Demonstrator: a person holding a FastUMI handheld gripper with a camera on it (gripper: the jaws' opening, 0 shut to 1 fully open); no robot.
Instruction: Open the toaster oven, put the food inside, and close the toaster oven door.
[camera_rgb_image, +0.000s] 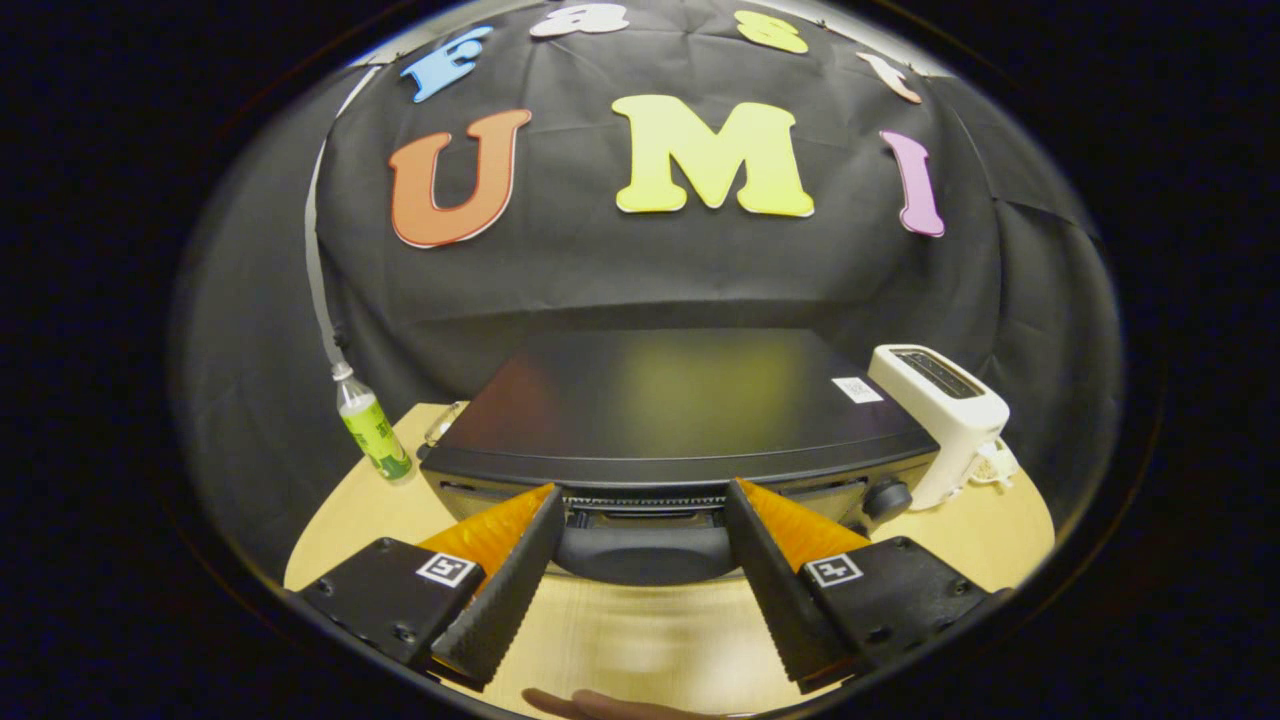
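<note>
Worktop spreads pale and wooden, and the oven sits at its middle, door shut, handle facing us. Hand-held gripper is wide open, empty, fingers either side of that handle, not touching. Toaster by the right edge, just beside the oven. Bottle at the back-left corner.

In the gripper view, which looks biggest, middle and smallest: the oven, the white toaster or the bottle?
1. Oven: biggest by far, just ahead of the open tongs.
2. Toaster.
3. Bottle: smallest, though it sits close to the toaster in looks.
</note>
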